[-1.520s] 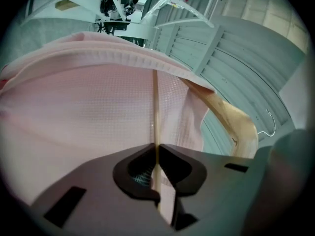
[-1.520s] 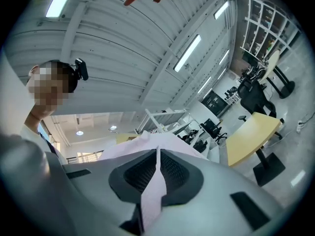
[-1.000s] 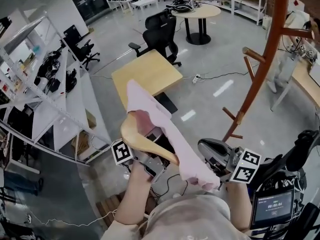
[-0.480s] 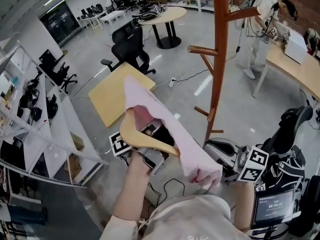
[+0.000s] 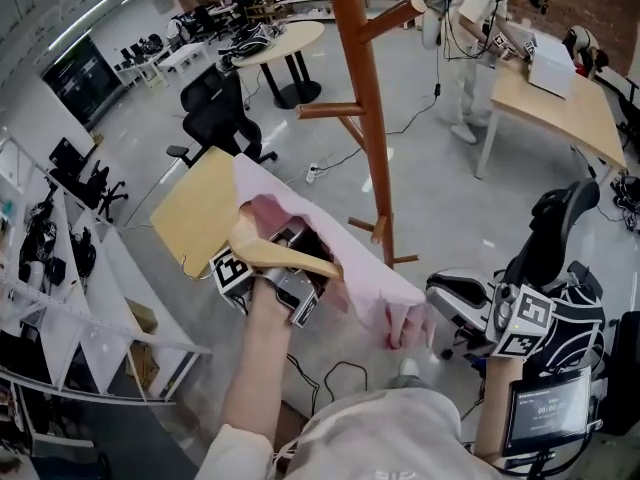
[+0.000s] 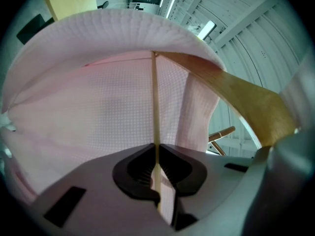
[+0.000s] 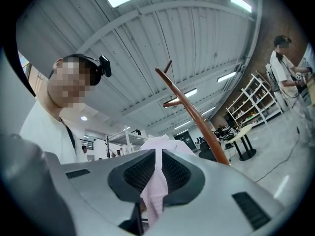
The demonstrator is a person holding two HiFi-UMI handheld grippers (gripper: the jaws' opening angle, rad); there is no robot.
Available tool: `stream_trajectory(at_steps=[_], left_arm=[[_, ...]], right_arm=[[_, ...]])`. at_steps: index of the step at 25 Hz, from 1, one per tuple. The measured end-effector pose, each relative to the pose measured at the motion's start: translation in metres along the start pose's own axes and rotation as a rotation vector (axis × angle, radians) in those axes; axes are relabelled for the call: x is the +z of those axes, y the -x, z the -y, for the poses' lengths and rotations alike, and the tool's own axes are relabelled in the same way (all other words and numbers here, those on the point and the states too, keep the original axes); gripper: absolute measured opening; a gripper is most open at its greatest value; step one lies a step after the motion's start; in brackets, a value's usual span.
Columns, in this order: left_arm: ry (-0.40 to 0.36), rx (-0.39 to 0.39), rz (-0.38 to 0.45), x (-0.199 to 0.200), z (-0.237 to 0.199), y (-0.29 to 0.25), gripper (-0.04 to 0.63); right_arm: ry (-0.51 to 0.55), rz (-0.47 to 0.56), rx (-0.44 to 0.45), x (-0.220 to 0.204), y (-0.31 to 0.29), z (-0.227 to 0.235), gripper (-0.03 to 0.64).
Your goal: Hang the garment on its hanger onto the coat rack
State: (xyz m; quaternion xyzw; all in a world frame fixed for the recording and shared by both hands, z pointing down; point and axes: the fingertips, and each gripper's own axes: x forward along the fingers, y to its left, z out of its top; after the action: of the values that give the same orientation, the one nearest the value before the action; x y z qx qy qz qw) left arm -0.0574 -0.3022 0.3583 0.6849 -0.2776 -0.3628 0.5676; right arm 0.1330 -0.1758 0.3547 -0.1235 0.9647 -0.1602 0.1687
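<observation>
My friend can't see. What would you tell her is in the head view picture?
A person holds a pale pink garment on a curved light wooden hanger, the left tool gripping the hanger and the right tool pinching the garment's loose end. A tall reddish-brown wooden coat rack stands just beyond.

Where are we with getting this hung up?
Done: the garment sits on its hanger, held in the air. In hand: left gripper jaws clamp the hanger's thin stem, and right gripper jaws pinch the garment's end. Left: hook it on the coat rack; no peg reached yet.
</observation>
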Motion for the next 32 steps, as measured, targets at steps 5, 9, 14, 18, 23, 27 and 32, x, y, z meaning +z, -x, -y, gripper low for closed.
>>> stream_trajectory(at_steps=[5, 9, 14, 18, 23, 27, 32], left_arm=[[0.0, 0.019, 0.005, -0.001, -0.012, -0.019, 0.029], [-0.008, 0.039, 0.031, 0.002, -0.02, -0.023, 0.029], [0.002, 0.068, 0.05, 0.018, -0.036, -0.009, 0.029], [-0.012, 0.097, 0.035, 0.016, -0.043, -0.011, 0.029], [-0.033, 0.112, 0.027, 0.017, -0.057, -0.013, 0.029], [-0.059, 0.125, 0.035, 0.02, -0.051, -0.01, 0.029], [-0.068, 0.119, 0.035, 0.021, -0.045, -0.011, 0.029]], right_arm=[[0.116, -0.086, -0.091, -0.011, 0.008, 0.008, 0.12], [0.204, -0.166, -0.17, -0.016, -0.004, 0.016, 0.12], [0.422, -0.312, -0.196, -0.035, -0.023, 0.016, 0.12], [0.511, -0.446, -0.186, -0.046, -0.038, 0.019, 0.12], [0.516, -0.521, -0.197, -0.058, -0.048, 0.026, 0.12], [0.437, -0.484, -0.25, -0.064, -0.049, 0.032, 0.12], [0.212, -0.372, -0.259, -0.057, -0.048, 0.036, 0.118]])
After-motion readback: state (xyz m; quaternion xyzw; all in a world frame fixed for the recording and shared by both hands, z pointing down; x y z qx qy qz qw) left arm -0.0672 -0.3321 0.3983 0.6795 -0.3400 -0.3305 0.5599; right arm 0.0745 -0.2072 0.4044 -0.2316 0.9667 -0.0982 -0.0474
